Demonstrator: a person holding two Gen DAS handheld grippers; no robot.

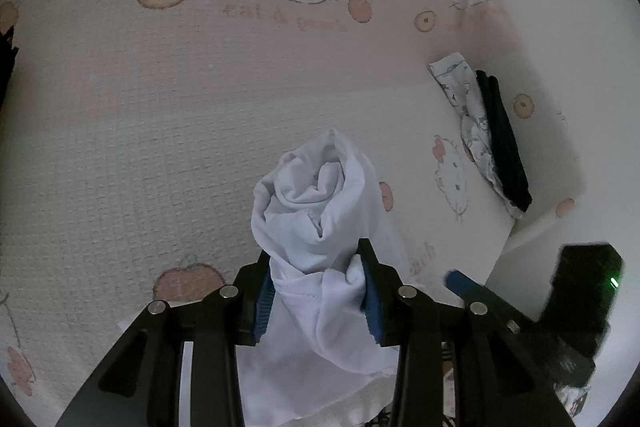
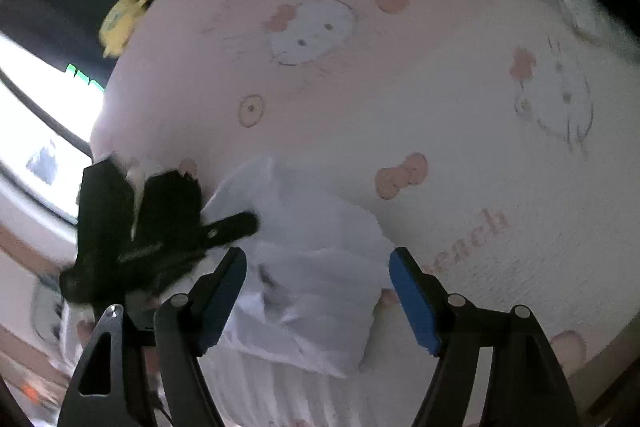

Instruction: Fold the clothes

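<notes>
My left tongs [image 1: 316,291] are pinching a bunched white garment [image 1: 320,211]: both blue pads [image 1: 370,291] press into the cloth from either side, and the fabric swells up in a rumpled roll beyond them. The garment sits on a pink-and-white bedspread [image 1: 160,107] printed with cartoon cat faces, bows and round fruit shapes, and the loose end trails back under my left tongs.

My right tongs [image 2: 318,291] are spread wide. The same white garment [image 2: 304,267] lies between the two blue pads, but neither pad touches it that I can see; this view is blurred. Just left of the garment there, my left tongs show as a dark shape with one finger lying across the cloth.

Well to the right of the garment, near the bedspread's edge, lies a small folded pile [image 1: 484,135]: a pale printed piece with a dark one on top.
</notes>
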